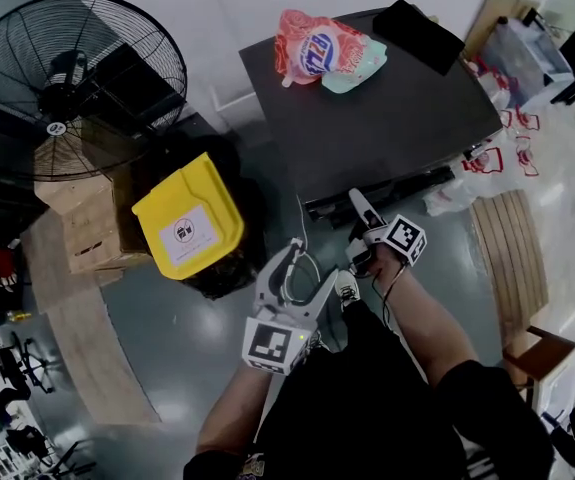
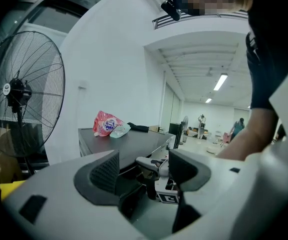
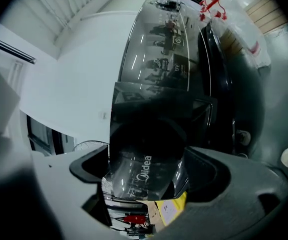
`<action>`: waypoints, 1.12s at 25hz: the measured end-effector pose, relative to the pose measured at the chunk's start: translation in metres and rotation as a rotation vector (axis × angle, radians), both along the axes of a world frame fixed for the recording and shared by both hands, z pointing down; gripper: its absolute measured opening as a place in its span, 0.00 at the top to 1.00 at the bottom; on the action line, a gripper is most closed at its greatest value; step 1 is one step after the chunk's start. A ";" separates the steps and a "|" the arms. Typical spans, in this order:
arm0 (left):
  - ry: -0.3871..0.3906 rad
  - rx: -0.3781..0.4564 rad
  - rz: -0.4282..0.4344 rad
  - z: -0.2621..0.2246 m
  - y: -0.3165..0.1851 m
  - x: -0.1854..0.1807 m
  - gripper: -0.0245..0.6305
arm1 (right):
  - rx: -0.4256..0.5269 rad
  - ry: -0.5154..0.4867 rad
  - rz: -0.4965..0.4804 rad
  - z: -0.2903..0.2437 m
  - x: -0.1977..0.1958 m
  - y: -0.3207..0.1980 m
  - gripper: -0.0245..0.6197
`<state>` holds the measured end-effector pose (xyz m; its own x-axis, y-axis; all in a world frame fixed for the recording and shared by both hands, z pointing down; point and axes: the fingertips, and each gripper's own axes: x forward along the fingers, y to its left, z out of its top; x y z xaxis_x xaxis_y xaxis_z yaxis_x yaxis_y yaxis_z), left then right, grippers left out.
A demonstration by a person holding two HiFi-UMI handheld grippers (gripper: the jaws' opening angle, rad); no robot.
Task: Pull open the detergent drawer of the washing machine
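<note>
Two jaws wide on L gripper [image 1: 315,266], R gripper [image 3: 146,178] clamps detergent drawer [image 3: 139,144], edges hidden.

Grey floor [image 1: 167,338], white walls [image 1: 229,8], standing fan [image 1: 75,80]

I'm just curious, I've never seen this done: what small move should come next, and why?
Probably draw the right tongs straight back: they seem closed on the Midea-marked drawer front. The left tongs hang open, holding nothing.
</note>
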<state>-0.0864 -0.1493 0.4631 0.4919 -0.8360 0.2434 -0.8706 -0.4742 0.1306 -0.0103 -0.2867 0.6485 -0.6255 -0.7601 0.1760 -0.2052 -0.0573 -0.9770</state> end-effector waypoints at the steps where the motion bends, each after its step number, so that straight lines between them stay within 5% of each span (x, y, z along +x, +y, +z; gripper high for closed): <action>1: 0.003 -0.006 -0.004 0.001 0.000 -0.001 0.54 | 0.011 0.000 -0.006 0.001 -0.001 -0.002 0.23; 28: 0.006 -0.021 0.026 0.010 0.037 -0.016 0.54 | 0.042 -0.006 0.075 0.007 0.013 0.026 0.24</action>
